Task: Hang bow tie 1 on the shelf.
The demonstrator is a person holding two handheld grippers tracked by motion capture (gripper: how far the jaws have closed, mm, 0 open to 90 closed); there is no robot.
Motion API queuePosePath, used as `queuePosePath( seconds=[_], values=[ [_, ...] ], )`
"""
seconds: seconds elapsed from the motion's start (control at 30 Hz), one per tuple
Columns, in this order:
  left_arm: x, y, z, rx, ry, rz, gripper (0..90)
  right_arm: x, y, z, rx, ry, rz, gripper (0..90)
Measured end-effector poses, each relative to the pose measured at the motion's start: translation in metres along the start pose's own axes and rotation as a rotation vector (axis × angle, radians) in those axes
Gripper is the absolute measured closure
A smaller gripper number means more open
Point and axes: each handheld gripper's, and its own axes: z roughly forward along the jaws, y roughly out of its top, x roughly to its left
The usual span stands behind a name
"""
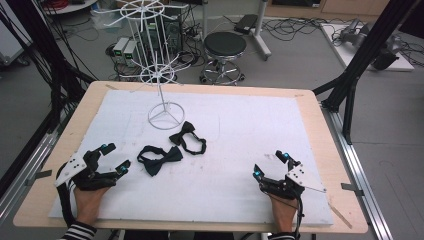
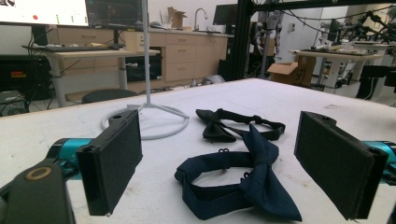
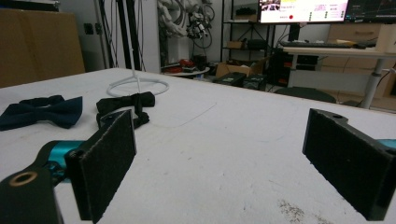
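Two bow ties lie on the white mat (image 1: 235, 150). The dark navy bow tie (image 1: 159, 158) (image 2: 243, 179) (image 3: 39, 115) is nearest my left gripper. Beyond it lies the black bow tie (image 1: 187, 138) (image 2: 233, 125) (image 3: 125, 106), close to the ring base of a white wire display stand (image 1: 159, 65) (image 2: 145, 114) (image 3: 137, 84). My left gripper (image 1: 114, 157) (image 2: 217, 163) rests open at the mat's front left, its jaws wide apart, the navy tie just ahead of them. At the front right my right gripper (image 1: 270, 165) (image 3: 224, 163) stands open over bare mat with nothing between the jaws.
The mat covers a wooden table (image 1: 320, 130). Past its far edge stand a black stool (image 1: 225, 50) and computer boxes (image 1: 125, 50) among cables. Black frame posts (image 1: 360, 55) rise at the right, and a rail (image 1: 360, 170) runs along that side.
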Motion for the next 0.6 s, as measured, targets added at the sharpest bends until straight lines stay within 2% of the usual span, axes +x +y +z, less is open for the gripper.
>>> queuePosePath(
  seconds=[0.27, 0.6],
  values=[
    [0.0004, 0.0002, 0.0004, 0.003, 0.006, -0.001, 15.6, 0.0001, -0.0007, -0.0015, -0.019, -0.007, 0.003, 9.0],
    [0.0022, 0.0005, 0.0001, 0.002, 0.022, -0.029, 15.6, 0.0001, -0.0007, -0.0015, -0.021, -0.01, -0.003, 9.0]
  ],
)
